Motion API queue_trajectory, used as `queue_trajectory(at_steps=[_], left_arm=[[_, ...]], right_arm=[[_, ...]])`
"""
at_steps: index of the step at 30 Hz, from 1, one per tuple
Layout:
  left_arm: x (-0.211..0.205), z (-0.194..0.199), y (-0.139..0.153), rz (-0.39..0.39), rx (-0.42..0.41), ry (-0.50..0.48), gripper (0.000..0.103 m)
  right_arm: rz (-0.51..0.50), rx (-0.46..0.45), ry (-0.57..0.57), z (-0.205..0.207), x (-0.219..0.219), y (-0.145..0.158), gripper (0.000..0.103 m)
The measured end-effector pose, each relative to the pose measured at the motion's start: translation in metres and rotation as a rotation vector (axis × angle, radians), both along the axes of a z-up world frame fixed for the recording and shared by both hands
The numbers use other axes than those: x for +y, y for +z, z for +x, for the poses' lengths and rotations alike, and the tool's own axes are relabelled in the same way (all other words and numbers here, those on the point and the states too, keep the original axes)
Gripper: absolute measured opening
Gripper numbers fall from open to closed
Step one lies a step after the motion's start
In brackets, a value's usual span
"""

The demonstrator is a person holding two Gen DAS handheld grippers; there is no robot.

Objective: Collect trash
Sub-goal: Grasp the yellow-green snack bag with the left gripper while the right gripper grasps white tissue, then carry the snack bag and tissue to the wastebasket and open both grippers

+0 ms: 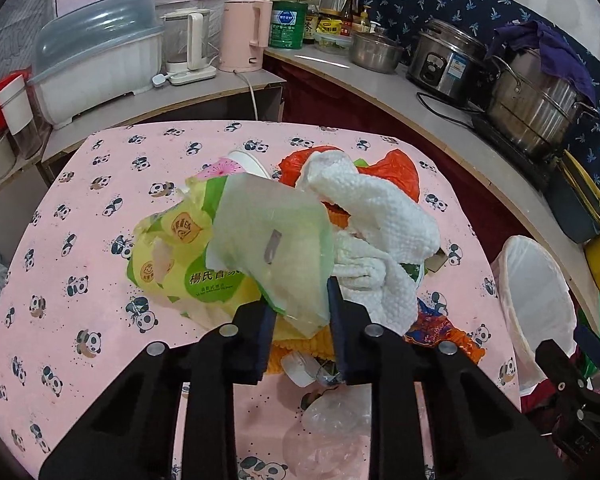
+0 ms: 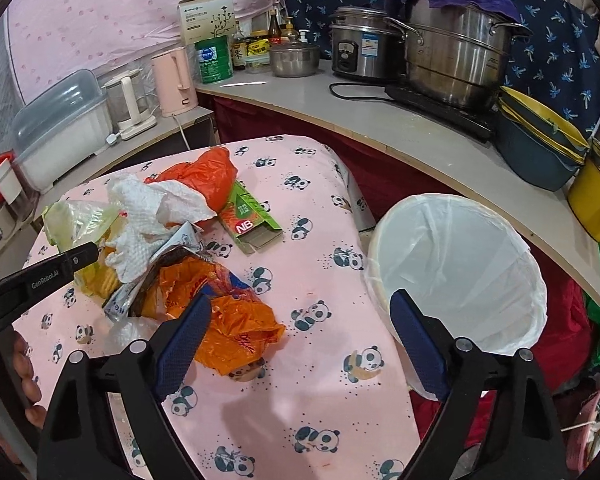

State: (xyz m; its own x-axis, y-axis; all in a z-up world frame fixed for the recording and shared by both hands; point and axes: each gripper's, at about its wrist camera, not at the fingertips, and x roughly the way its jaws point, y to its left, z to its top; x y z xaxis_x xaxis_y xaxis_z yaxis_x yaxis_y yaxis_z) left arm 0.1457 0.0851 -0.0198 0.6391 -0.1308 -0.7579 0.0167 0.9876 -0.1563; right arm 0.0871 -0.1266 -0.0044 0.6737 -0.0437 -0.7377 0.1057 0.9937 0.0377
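Left wrist view: my left gripper (image 1: 302, 312) is sitting at lower centre with its jaws drawn in and clamping the edge of a pale green plastic bag (image 1: 272, 240), which is rising over the trash pile (image 1: 340, 248) of white paper towels (image 1: 384, 216) and yellow wrappers in the middle of the panda-print tablecloth (image 1: 80, 220). Right wrist view: my right gripper (image 2: 300, 332) is hovering at lower centre with its jaws standing wide apart and holding nothing, an orange bag (image 2: 236, 320) lying beside the left finger and the white-lined bin (image 2: 460, 264) standing at the table's right edge, while the pile is spreading across the left of the frame.
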Motion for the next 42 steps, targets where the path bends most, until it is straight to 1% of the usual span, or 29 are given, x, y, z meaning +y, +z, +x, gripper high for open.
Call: queue_trajectory(at_steps=[4,7,11,13,20,23,25,26,27,28,32,35,42], left_arm=[[0.012,-0.005,0.005,-0.013,-0.014,0.012,0.017],[0.022,-0.009,0.011,-0.029,-0.027,0.027,0.017],[0.033,-0.014,0.020,-0.022,-0.050,0.048,0.017],[0.038,-0.016,0.023,-0.026,-0.057,0.055,0.017],[0.048,-0.015,0.028,-0.034,-0.058,0.065,0.017],[0.048,-0.014,0.026,-0.036,-0.050,0.064,0.017],[0.049,-0.014,0.024,-0.036,-0.048,0.065,0.017],[0.048,-0.014,0.024,-0.034,-0.048,0.065,0.017],[0.048,-0.014,0.024,-0.030,-0.049,0.064,0.017],[0.049,-0.014,0.024,-0.030,-0.049,0.062,0.017],[0.047,-0.016,0.027,-0.033,-0.056,0.055,0.017],[0.044,-0.019,0.032,-0.036,-0.069,0.047,0.017],[0.019,-0.031,0.053,-0.043,-0.109,0.003,0.017]], right_arm=[[0.033,0.001,0.041,0.014,0.015,0.001,0.077],[0.040,-0.011,0.074,0.028,0.031,0.004,0.074],[0.071,-0.017,0.114,0.050,0.050,0.007,0.070],[0.085,-0.006,0.127,0.064,0.059,0.005,0.066],[0.160,0.040,0.153,0.100,0.082,-0.008,0.064],[0.174,0.057,0.161,0.111,0.091,-0.013,0.052],[0.171,0.063,0.169,0.114,0.095,-0.015,0.029],[0.171,0.068,0.173,0.115,0.097,-0.016,0.023],[0.177,0.069,0.174,0.115,0.096,-0.017,0.013],[0.183,0.068,0.174,0.114,0.095,-0.016,0.006],[0.192,0.030,0.161,0.107,0.087,-0.005,0.003],[0.178,-0.015,0.136,0.099,0.075,0.009,0.003],[0.174,-0.092,0.057,0.076,0.032,0.038,0.003]])
